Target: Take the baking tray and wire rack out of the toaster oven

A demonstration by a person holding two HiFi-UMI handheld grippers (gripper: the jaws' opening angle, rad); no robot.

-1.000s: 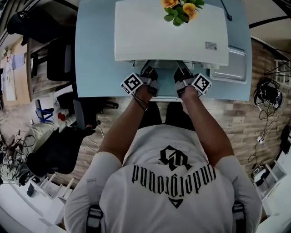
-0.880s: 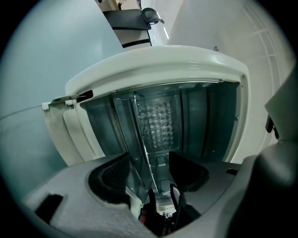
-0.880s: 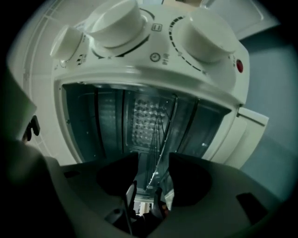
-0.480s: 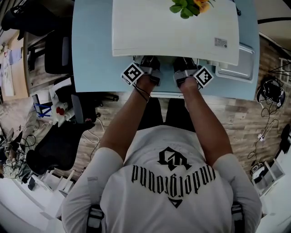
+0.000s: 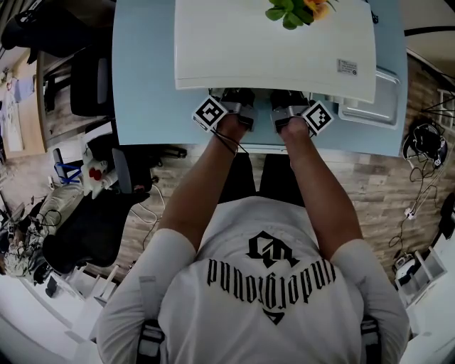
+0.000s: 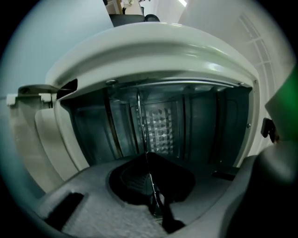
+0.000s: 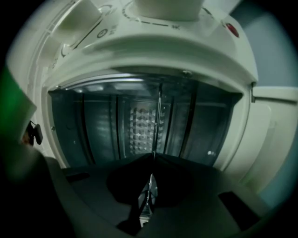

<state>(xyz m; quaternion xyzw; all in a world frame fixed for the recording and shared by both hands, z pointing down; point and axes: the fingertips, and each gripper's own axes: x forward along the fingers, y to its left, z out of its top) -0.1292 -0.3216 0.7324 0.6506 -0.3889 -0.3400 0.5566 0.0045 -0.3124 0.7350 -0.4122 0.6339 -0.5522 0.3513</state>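
At the toaster oven (image 5: 277, 50) mouth, we're watching the left gripper (image 6: 156, 207) and right gripper (image 7: 146, 200). Their jaws have just been closing and are now clenching a thin metal edge, the wire rack (image 6: 141, 125) by our reckoning, sitting inside. The baking tray (image 5: 370, 103) is lying alongside on the counter (image 5: 149, 85), so we're expecting a pull.

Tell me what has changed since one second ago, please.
The left gripper and right gripper edged toward the toaster oven mouth, and their jaws closed on a thin metal edge inside. Oven, flowers and the tray beside it stayed put.
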